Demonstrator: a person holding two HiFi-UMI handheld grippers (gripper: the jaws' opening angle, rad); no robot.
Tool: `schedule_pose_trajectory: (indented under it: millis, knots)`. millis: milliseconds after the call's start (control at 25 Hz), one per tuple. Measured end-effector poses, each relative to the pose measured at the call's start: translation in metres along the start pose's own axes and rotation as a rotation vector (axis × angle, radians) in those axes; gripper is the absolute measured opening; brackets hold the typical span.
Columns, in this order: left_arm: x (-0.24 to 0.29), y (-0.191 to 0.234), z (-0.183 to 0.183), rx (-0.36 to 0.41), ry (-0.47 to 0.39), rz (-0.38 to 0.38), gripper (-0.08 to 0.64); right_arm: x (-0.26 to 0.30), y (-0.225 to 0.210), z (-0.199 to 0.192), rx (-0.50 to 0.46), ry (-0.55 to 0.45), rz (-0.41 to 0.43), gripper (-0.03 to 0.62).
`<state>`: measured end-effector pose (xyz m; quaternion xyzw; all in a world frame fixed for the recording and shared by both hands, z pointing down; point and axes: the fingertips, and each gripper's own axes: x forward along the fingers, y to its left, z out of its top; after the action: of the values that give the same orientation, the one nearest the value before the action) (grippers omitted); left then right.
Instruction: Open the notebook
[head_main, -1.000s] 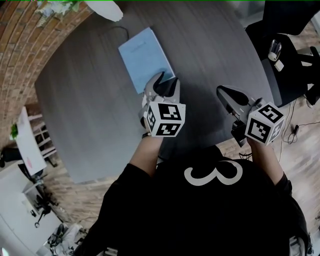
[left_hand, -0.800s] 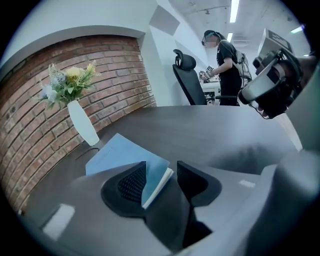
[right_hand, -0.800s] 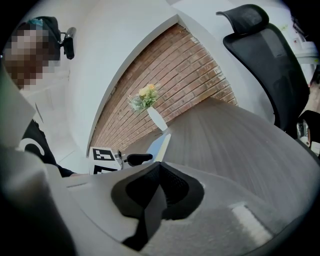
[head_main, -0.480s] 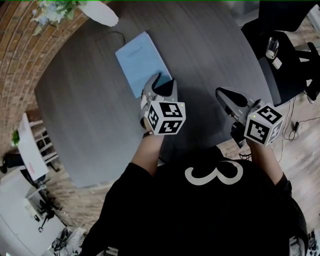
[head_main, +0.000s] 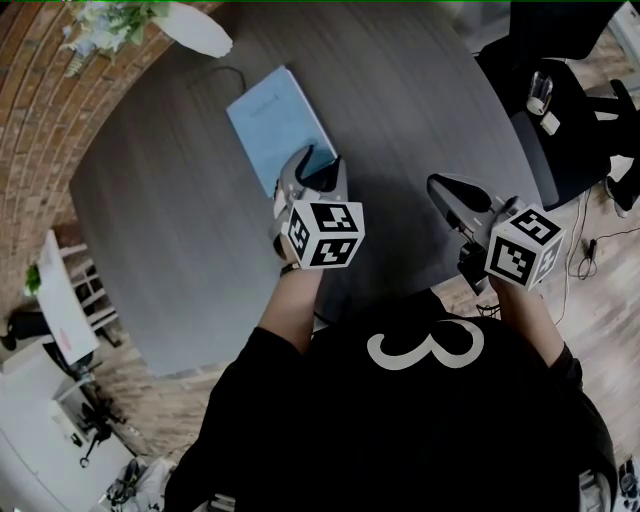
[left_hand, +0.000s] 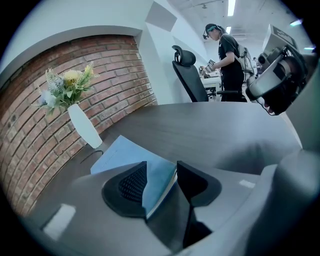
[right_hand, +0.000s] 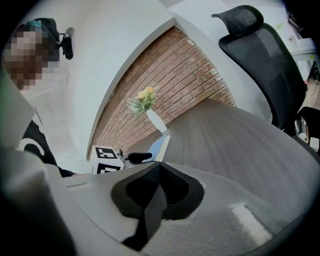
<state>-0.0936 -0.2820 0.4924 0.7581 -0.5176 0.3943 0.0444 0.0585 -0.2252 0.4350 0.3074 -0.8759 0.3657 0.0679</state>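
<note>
A light blue notebook (head_main: 275, 125) lies closed on the dark grey round table (head_main: 180, 220). My left gripper (head_main: 318, 158) is at its near right corner. In the left gripper view the notebook (left_hand: 120, 152) has that corner between the jaws of the left gripper (left_hand: 161, 172). The blue cover lies against the left pad and a gap shows on the right, so the gripper is open. My right gripper (head_main: 440, 185) hovers over the table's near right edge, apart from the notebook. Its pads meet in the right gripper view (right_hand: 159, 172), shut on nothing.
A white vase (head_main: 195, 35) with flowers stands at the table's far left, by the brick wall, with a thin cable (head_main: 225, 72) near it. A black office chair (head_main: 560, 130) stands at the right. A person stands far back in the left gripper view (left_hand: 227, 50).
The head view has drifted a little. Both grippers keep their places, the left still at the notebook's corner.
</note>
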Motion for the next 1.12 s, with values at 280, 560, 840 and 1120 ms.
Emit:
schedule_pose_trajectory:
  millis: [280, 560, 840, 1120]
  knots:
    - [-0.007, 0.003, 0.007, 0.013, 0.01, 0.016, 0.178, -0.003, 0.004, 0.0, 0.001, -0.01, 0.031, 0.002]
    - [-0.015, 0.006, 0.012, 0.002, 0.022, 0.035, 0.09, -0.007, 0.012, 0.006, -0.007, -0.022, 0.055, 0.002]
    - [-0.025, 0.014, 0.016, -0.022, 0.028, 0.082, 0.049, -0.012, 0.026, 0.014, -0.038, -0.032, 0.101, 0.002]
    - [-0.043, 0.032, 0.02, -0.079, 0.005, 0.147, 0.029, -0.015, 0.039, 0.021, -0.078, -0.03, 0.137, 0.002]
